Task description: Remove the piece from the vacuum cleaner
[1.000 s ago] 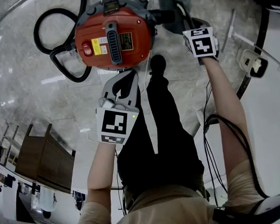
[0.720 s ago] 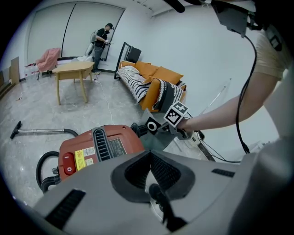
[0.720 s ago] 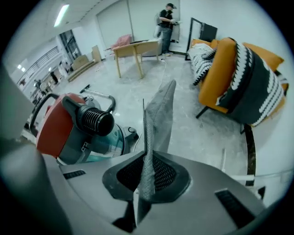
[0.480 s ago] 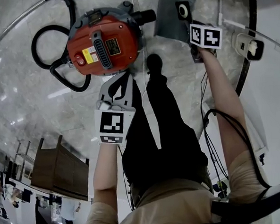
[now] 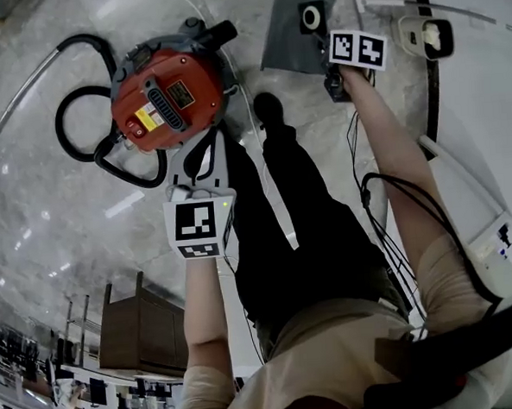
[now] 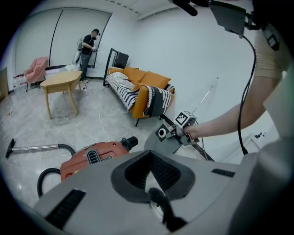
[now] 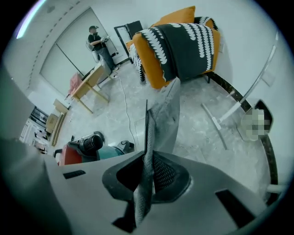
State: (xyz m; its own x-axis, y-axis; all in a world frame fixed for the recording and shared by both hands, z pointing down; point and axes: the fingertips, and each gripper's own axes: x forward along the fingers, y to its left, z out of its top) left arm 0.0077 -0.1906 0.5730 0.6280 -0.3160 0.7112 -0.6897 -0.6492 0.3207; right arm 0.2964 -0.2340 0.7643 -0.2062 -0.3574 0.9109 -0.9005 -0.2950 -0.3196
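Note:
The red vacuum cleaner [image 5: 167, 97] stands on the marble floor with its black hose [image 5: 79, 137] looped at its left. It also shows in the left gripper view as the red vacuum cleaner [image 6: 94, 158]. The removed piece, a grey dust bag [image 5: 298, 37] with a round collar, hangs clear of the vacuum to the right. My right gripper [image 5: 326, 55] is shut on the bag's edge. The bag [image 7: 167, 114] runs straight up between the right gripper's [image 7: 146, 170] pads. My left gripper [image 5: 207, 142] hovers just below the vacuum, shut and empty, as the left gripper [image 6: 150, 160] view confirms.
An orange sofa [image 6: 142, 89] with a striped blanket stands by the wall, with a wooden table [image 6: 62, 82] and a person [image 6: 87, 46] farther back. A white cord [image 5: 241, 96] trails over the floor. A white wall fitting [image 5: 427, 33] sits by the dark baseboard. My own foot [image 5: 267, 108] is beside the vacuum.
The right gripper has carried the grey bag away from the vacuum's port toward the right. The vacuum sits further left in the head view. The left gripper kept its place below it.

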